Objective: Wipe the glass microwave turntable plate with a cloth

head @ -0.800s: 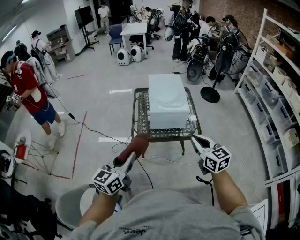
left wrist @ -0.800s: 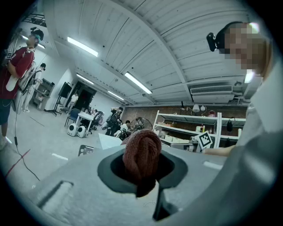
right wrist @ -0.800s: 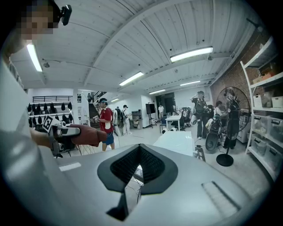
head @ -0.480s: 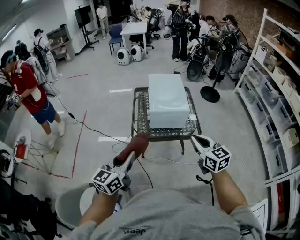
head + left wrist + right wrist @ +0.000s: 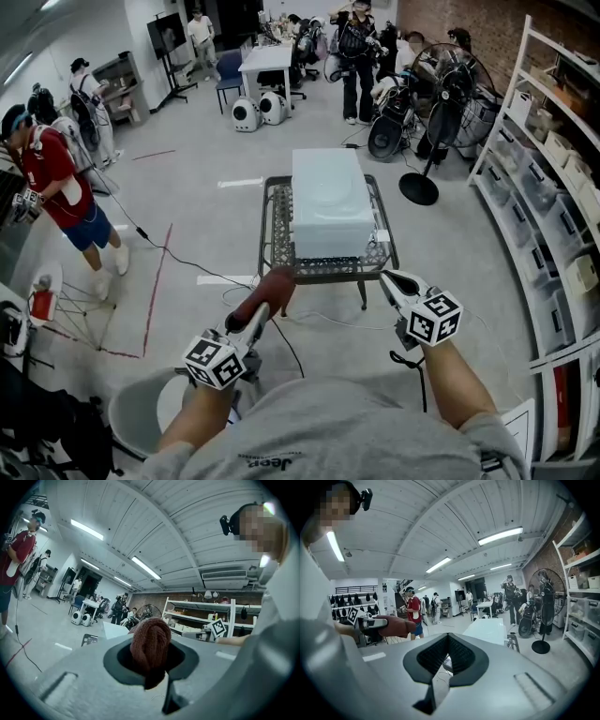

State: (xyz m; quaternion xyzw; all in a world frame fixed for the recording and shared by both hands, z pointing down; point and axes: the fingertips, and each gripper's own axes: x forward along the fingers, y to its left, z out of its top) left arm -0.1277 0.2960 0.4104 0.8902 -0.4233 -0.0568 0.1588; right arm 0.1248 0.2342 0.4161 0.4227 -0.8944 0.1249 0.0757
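Left tongs (image 5: 149,667) clamp a rust-brown knitted cloth (image 5: 150,641) — bunched into 1 lump.

The floor (image 5: 202,211) is grey concrete with red tape lines (image 5: 157,281). A dark metal lattice table (image 5: 273,234) stands in the middle. White shelves (image 5: 548,220) line the right side, beside a brick wall (image 5: 487,23) and a standing fan (image 5: 457,70). Long tube lights (image 5: 500,535) hang on the white ceiling.

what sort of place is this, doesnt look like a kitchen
Likely a big lab or workshop hall, not a home: storage shelves along one side, standing fans, and a microwave on a small metal table out on open floor.
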